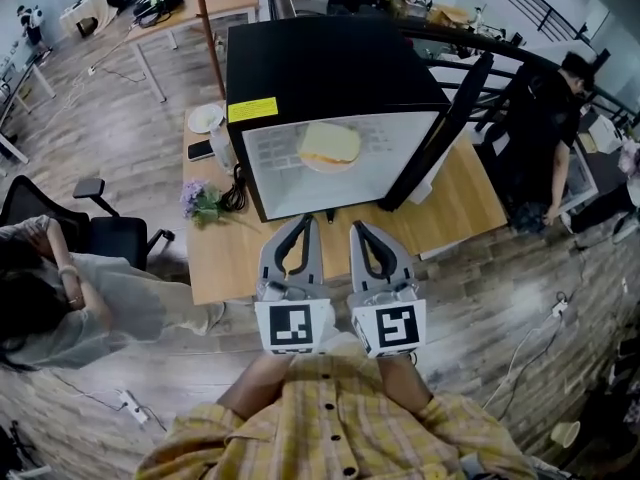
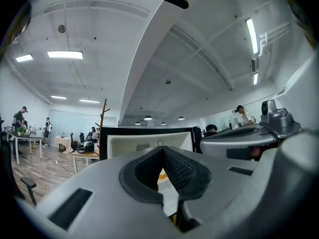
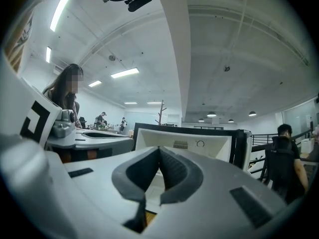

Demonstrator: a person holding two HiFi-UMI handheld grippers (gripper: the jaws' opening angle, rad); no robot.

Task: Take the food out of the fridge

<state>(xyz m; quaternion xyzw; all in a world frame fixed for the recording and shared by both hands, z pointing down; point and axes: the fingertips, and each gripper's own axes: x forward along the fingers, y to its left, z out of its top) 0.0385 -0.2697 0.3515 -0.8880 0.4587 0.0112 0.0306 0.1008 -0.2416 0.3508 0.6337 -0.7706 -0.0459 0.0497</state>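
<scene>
Open office: wood-plank floor [image 1: 120, 138], white ceiling with strip lights [image 2: 65, 55].

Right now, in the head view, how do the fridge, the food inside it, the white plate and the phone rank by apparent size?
1. fridge, by far the largest
2. food
3. white plate, somewhat smaller than the food
4. phone, the smallest

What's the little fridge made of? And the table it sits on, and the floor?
Fridge: the outside looks like black painted metal or plastic, smooth with a dull sheen. The inside lining is white, probably plastic.
Table: light wood or wood-look board, matte, with faint grain.
Floor: grey-brown planks, either wood or laminate. The seams between the boards show.
</scene>
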